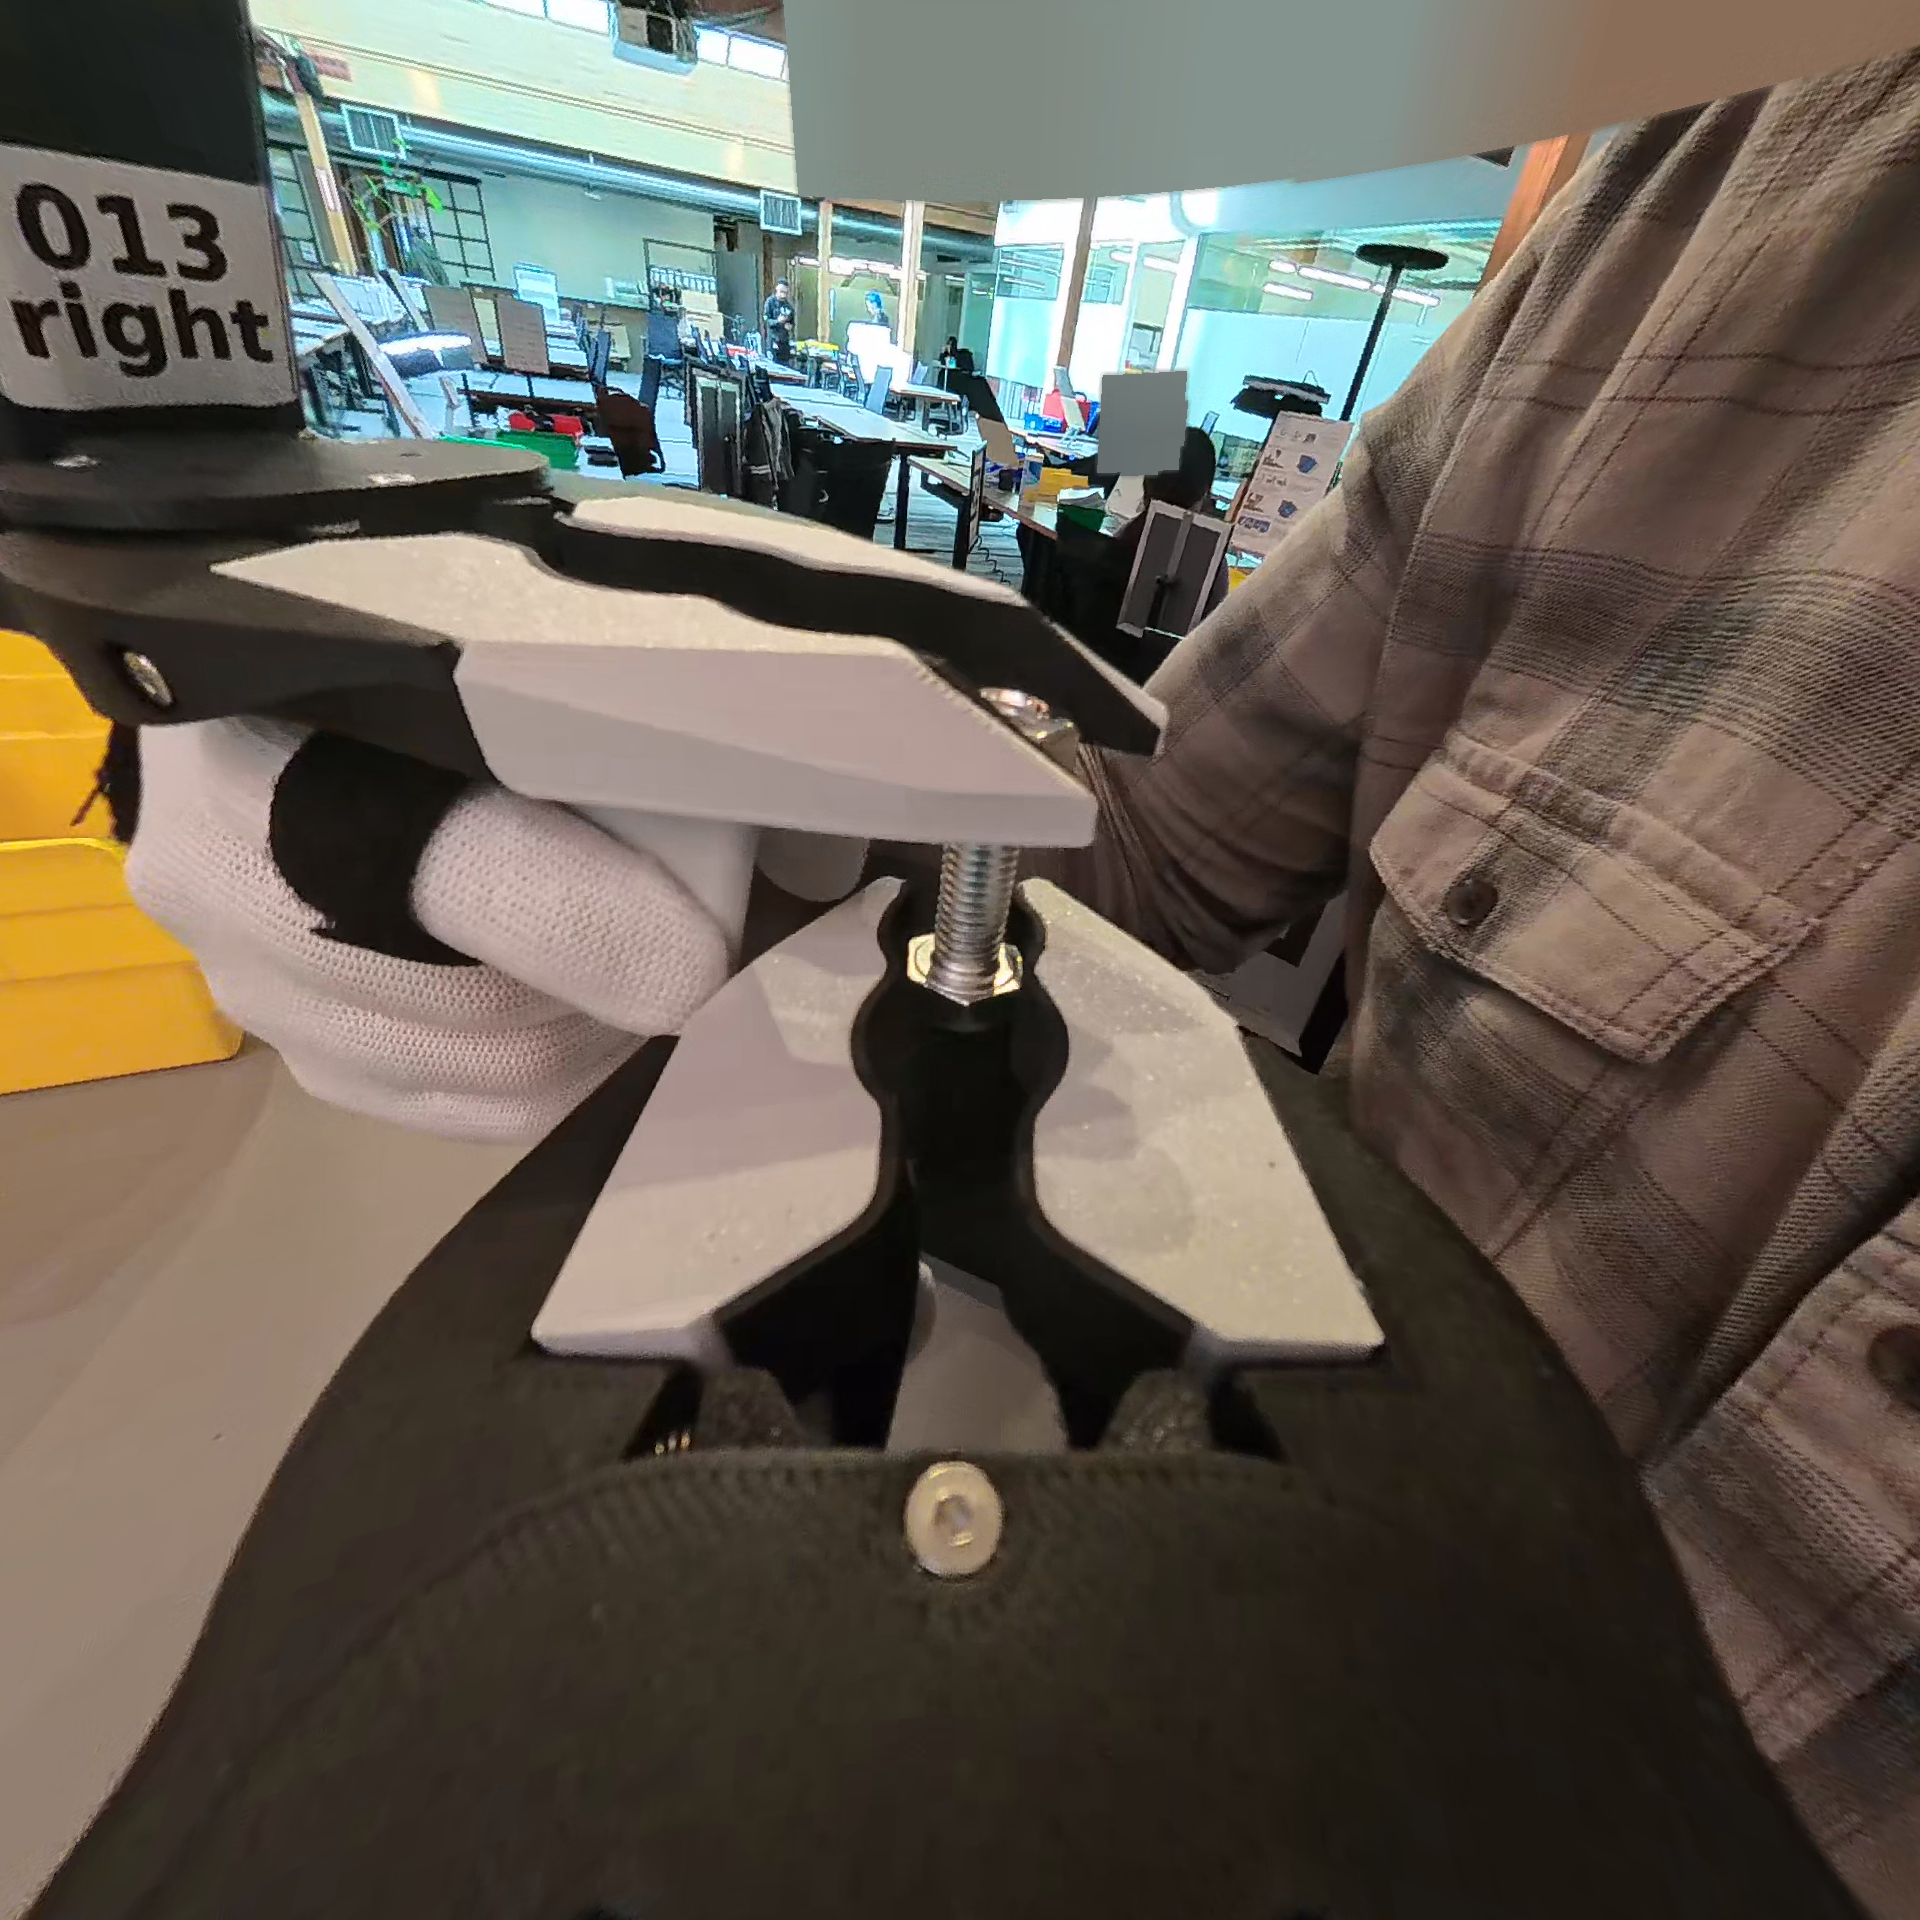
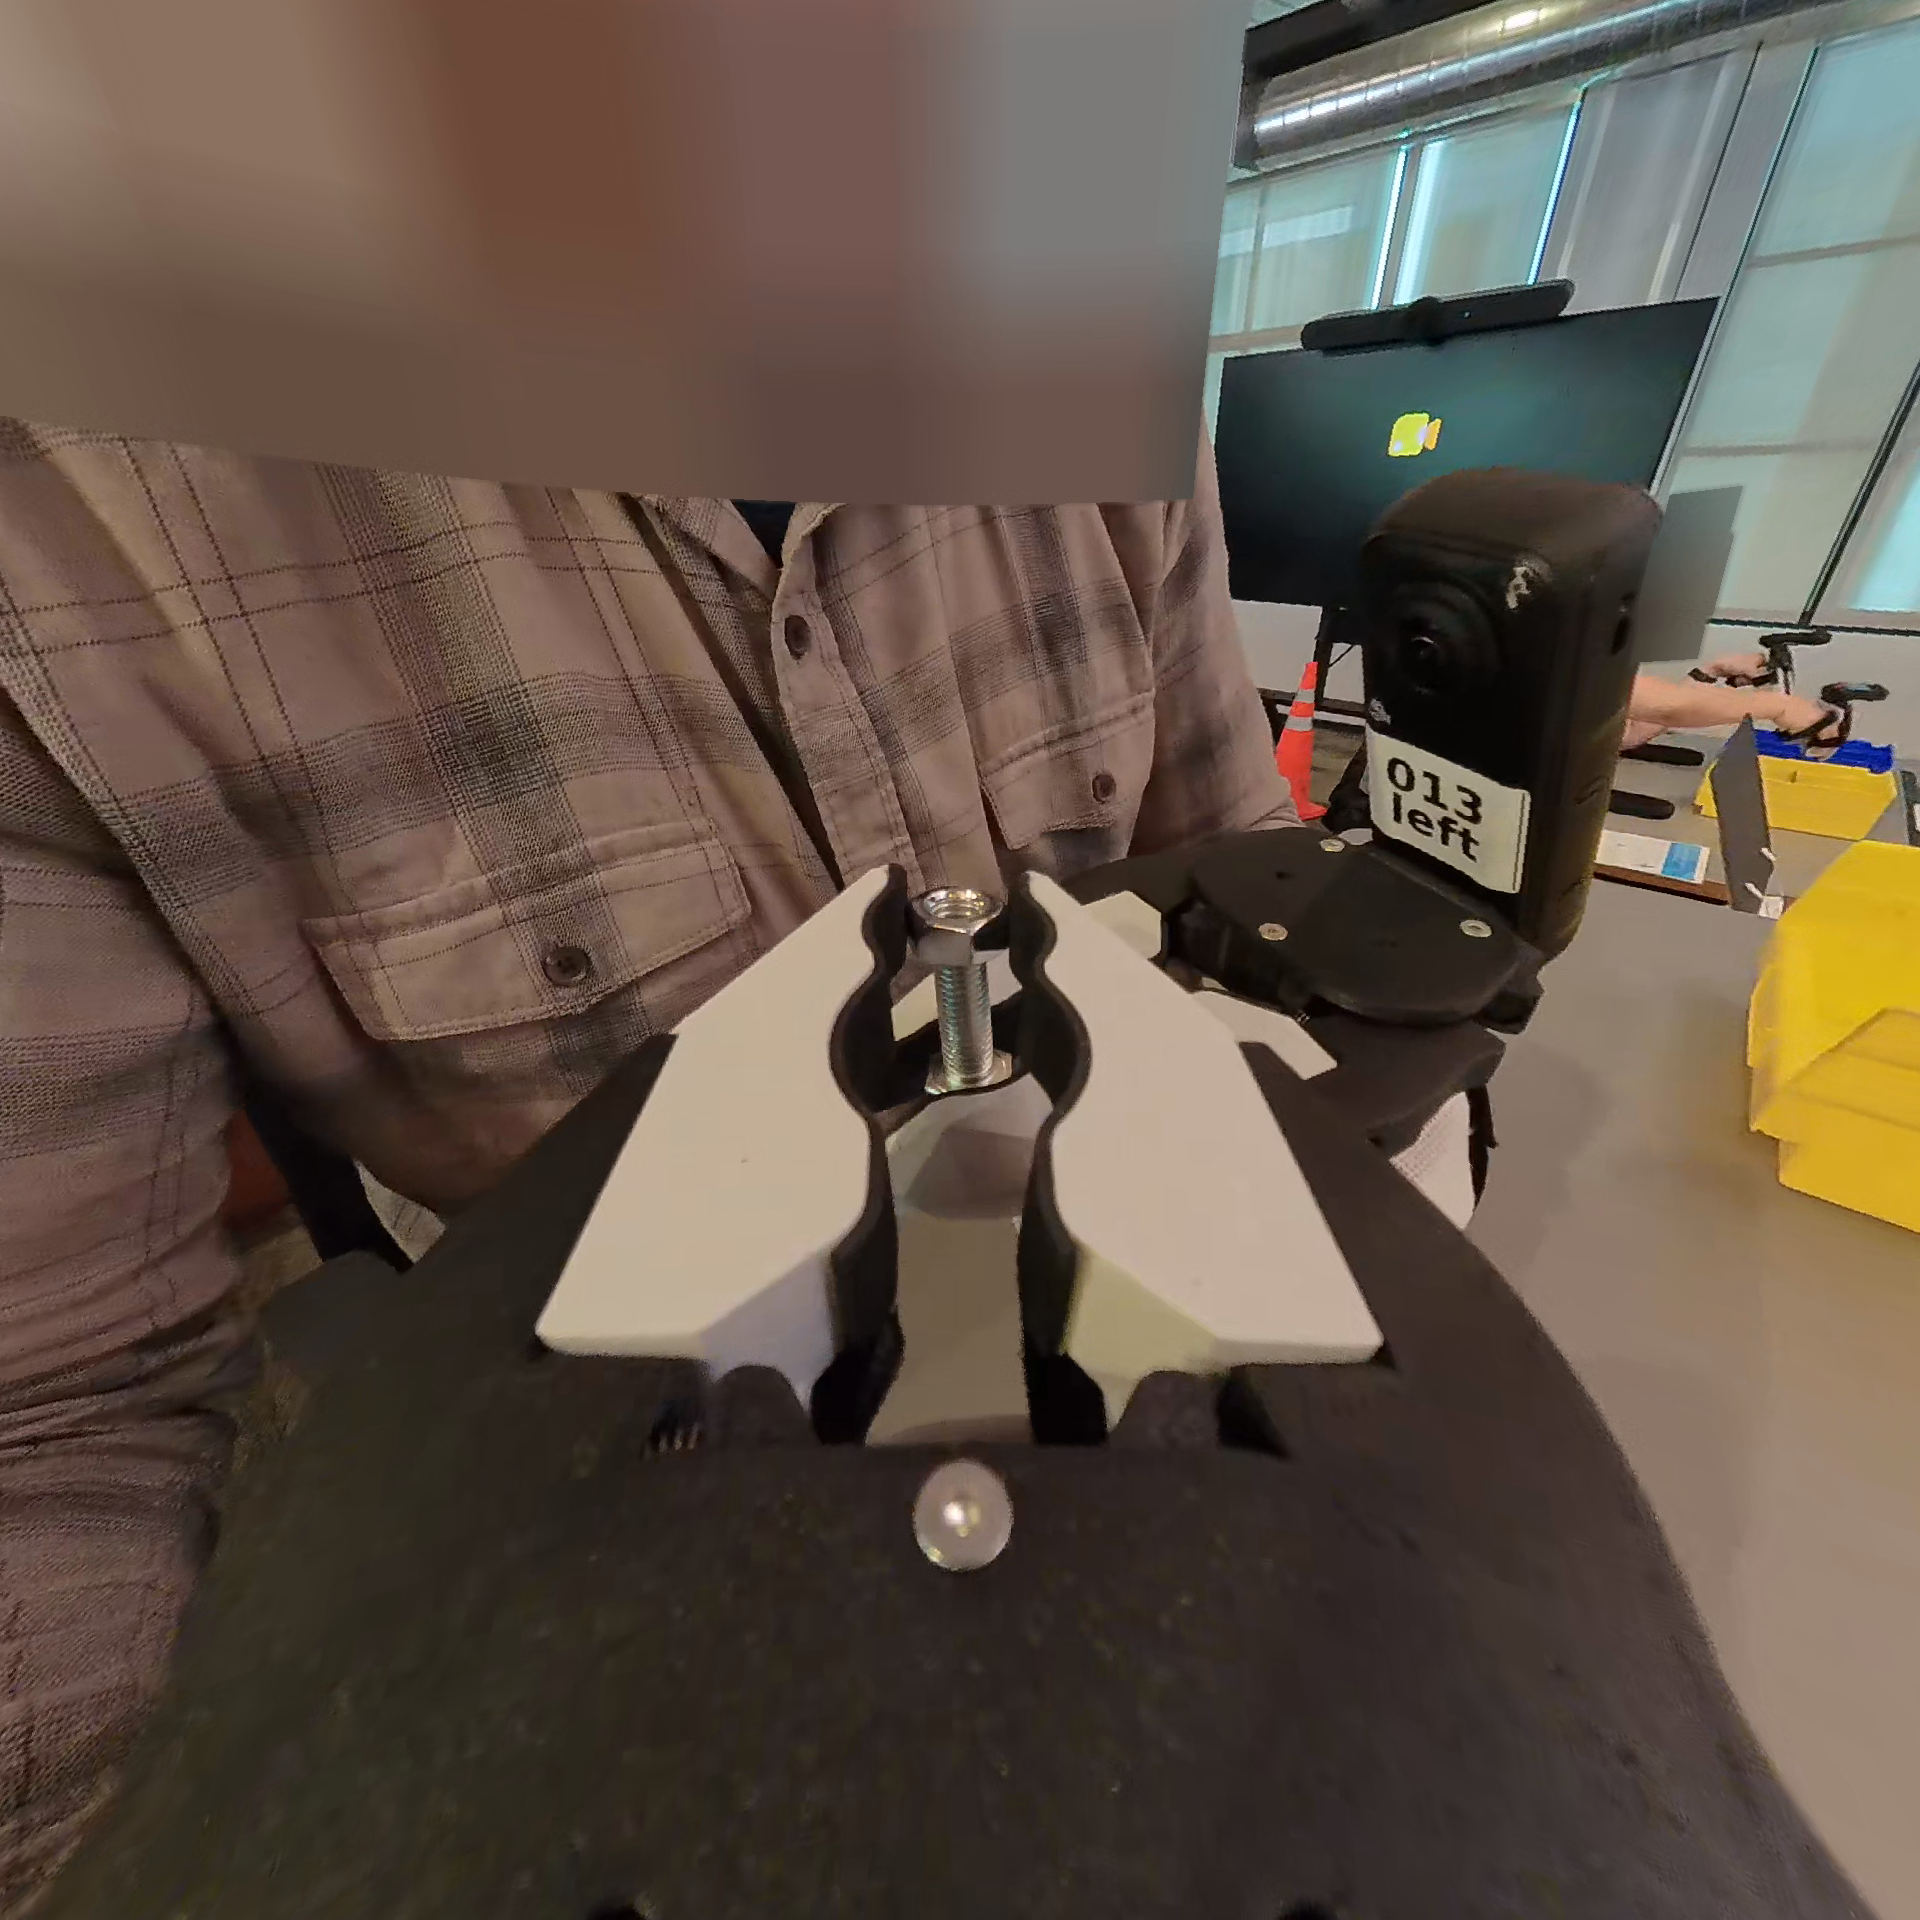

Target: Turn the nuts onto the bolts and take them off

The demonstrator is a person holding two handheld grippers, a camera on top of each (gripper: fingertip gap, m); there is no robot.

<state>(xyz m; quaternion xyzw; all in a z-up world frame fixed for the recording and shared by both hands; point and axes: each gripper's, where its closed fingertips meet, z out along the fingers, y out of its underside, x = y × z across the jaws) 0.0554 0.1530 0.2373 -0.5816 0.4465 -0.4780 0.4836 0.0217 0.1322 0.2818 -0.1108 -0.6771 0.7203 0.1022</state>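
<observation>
- The left gripper (image 1: 961, 966) is closed on the nut (image 1: 964, 971), near the tips of its fingers.
- The right gripper (image 2: 954, 930) is closed on the head of the bolt (image 2: 962, 1013), also at the tips.
- Both are held in the air in front of the person's shirt (image 2: 520, 779), above the grey surface (image 2: 1662, 1195).
- The bolt stands across both grippers: its long axis runs between them, head in the right gripper, thread end toward the left one.
- The nut sits on the thread, far from the head; much bare thread shows between them.
- I judge the nut is only partly on; whether it is going on or coming off, I cannot tell.
- Yellow bins (image 2: 1829, 1060) stand to the side on the surface.
</observation>
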